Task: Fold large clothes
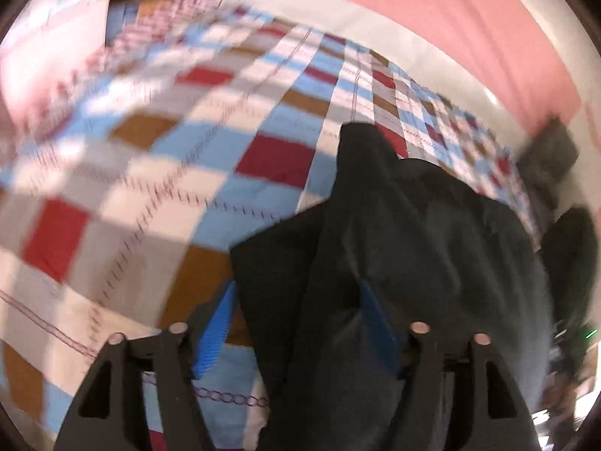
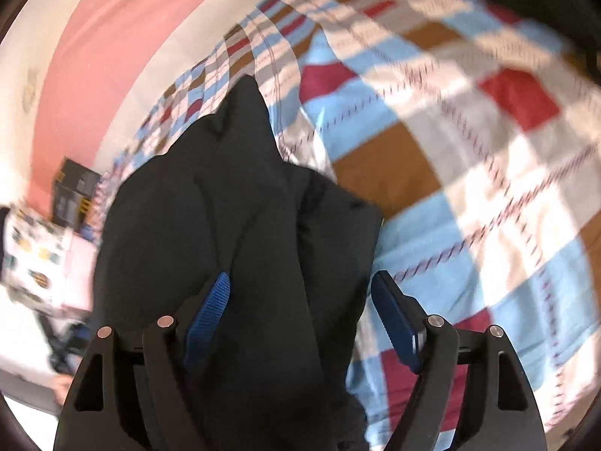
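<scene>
A: Our left gripper (image 1: pixel 296 323) has its fingers (image 1: pixel 218 334) spread wide, the dark garment (image 1: pixel 405 233) loose between them on the checked bedspread (image 1: pixel 157 173).

B: Our right gripper (image 2: pixel 300 319) too: fingers (image 2: pixel 208 315) wide, cloth between, not pinched.

A: Let's lay the edge flat before pulling away, I'd say.

B: Its long axis runs away from us, tapering toward the pink wall (image 1: pixel 450 11).

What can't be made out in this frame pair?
- Dark garment: its type and full outline; cut off by the bottom edge in both views.
- Left tongs, right tongs: the cloth lies between open pads, but contact is unclear.
- Checked quilt: stitching detail lost to motion blur.
- Clutter at the left wrist view's right edge: too dark.
</scene>
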`<move>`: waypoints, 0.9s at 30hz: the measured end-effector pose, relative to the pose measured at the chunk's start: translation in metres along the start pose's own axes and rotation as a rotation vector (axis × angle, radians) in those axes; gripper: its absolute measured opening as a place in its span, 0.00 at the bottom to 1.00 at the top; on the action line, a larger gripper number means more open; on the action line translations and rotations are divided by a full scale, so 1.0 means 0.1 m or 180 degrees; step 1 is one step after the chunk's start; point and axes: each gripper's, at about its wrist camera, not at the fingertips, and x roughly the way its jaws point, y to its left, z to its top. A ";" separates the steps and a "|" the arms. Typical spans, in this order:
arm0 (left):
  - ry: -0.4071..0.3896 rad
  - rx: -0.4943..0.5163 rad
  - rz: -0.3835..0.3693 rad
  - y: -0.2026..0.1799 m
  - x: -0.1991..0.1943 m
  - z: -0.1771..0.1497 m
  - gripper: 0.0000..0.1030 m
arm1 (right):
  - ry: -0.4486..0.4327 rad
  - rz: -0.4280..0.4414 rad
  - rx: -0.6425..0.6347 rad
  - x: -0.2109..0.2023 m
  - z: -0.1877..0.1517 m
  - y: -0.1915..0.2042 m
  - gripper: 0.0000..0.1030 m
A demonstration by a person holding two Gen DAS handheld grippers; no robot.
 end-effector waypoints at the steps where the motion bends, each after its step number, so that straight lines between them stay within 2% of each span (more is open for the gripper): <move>1: 0.0046 -0.0090 -0.0042 0.05 0.03 -0.01 0.76 | 0.0048 0.0093 0.0071 0.04 0.00 -0.04 0.75; 3: 0.0128 -0.0185 -0.0180 0.10 0.10 0.00 0.78 | 0.0124 0.0195 0.0134 0.10 0.02 -0.08 0.78; 6: 0.0360 -0.0363 -0.0508 0.15 0.25 0.02 0.81 | 0.0253 0.0407 0.0246 0.21 0.06 -0.16 0.81; 9: 0.0501 -0.0463 -0.0652 0.19 0.39 0.04 0.90 | 0.0331 0.0571 0.0336 0.30 0.09 -0.23 0.84; 12: 0.0580 -0.0510 -0.0764 0.20 0.51 0.06 0.95 | 0.0356 0.0651 0.0340 0.35 0.11 -0.25 0.86; 15: 0.0581 -0.0490 -0.0778 0.18 0.54 0.07 0.96 | 0.0397 0.0692 0.0268 0.35 0.10 -0.22 0.85; 19: 0.0638 -0.0268 -0.0812 0.10 0.48 -0.05 0.97 | 0.0532 0.0724 0.0025 0.35 0.02 -0.11 0.84; 22: 0.0594 -0.0179 -0.0820 0.10 0.46 -0.09 0.96 | 0.0551 0.0746 0.0012 0.39 0.02 -0.10 0.84; 27: 0.0577 -0.0058 -0.0652 0.01 0.49 -0.05 0.97 | 0.0605 0.0727 -0.0035 0.47 0.08 -0.08 0.84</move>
